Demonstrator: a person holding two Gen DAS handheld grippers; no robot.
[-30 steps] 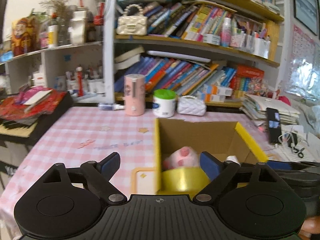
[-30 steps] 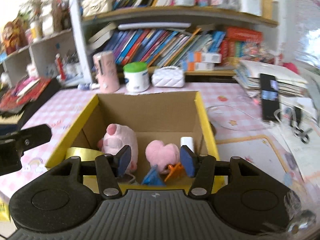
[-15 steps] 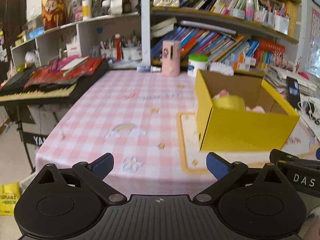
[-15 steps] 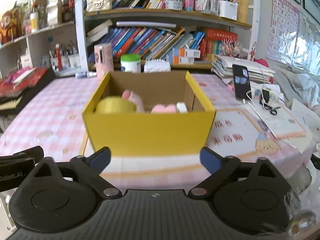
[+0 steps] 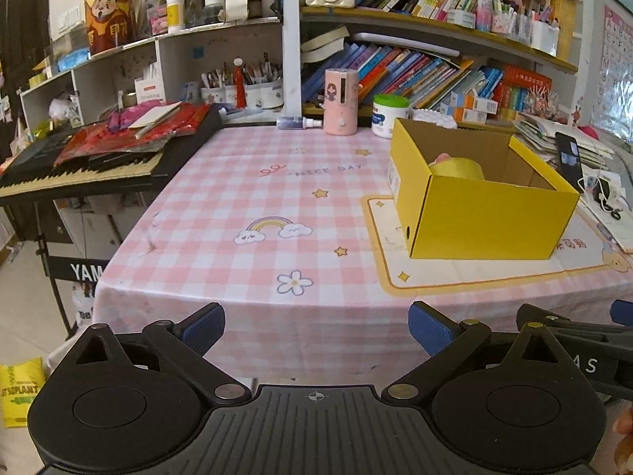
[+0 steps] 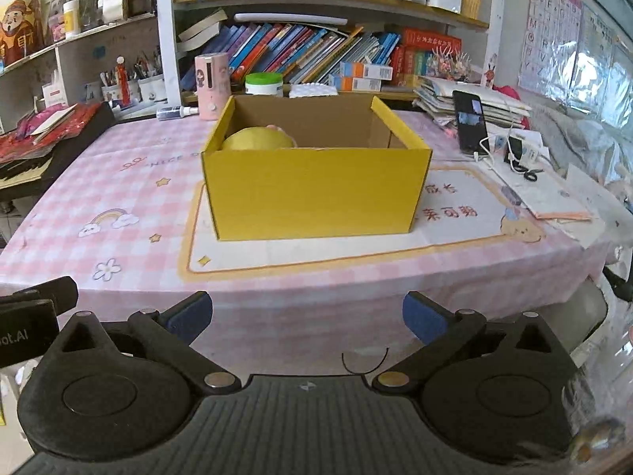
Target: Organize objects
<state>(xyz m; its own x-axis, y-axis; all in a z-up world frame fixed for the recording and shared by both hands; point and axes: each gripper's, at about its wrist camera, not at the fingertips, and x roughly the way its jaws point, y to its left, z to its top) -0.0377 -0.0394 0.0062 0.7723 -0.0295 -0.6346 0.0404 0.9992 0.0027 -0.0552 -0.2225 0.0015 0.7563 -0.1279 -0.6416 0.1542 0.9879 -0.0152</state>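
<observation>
Now both grippers hang back off the near edge of the table (image 6: pixel 130 182), where a second ago they were over the open yellow box (image 6: pixel 316 190); I read this as a withdrawal after a drop. My right gripper (image 6: pixel 307 314), whose jaws have just been opening, stands spread wide with nothing between its blue pads (image 6: pixel 421 316); my left gripper (image 5: pixel 316 326) is likewise wide apart and empty. The box sits on a printed mat (image 6: pixel 455 233) toward the right half of the pink checked cloth; inside it I can make out a roll of yellow tape (image 6: pixel 257 140) and a scrap of pink toy (image 6: pixel 275 128) behind it, the rest hidden by the front wall. With the open cloth showing no loose item, I judge the sorting close to done, or done. For room: the left half of the cloth is open, bounded by a keyboard (image 5: pixel 79 170) piled with red papers at the far left; a pink canister (image 5: pixel 341 107) and a green-lidded jar (image 5: pixel 389 114) stand near the back edge just behind the box; a phone (image 6: pixel 470 122), cables and loose sheets crowd the right side, so any fresh approach is safest from the front or the left.
</observation>
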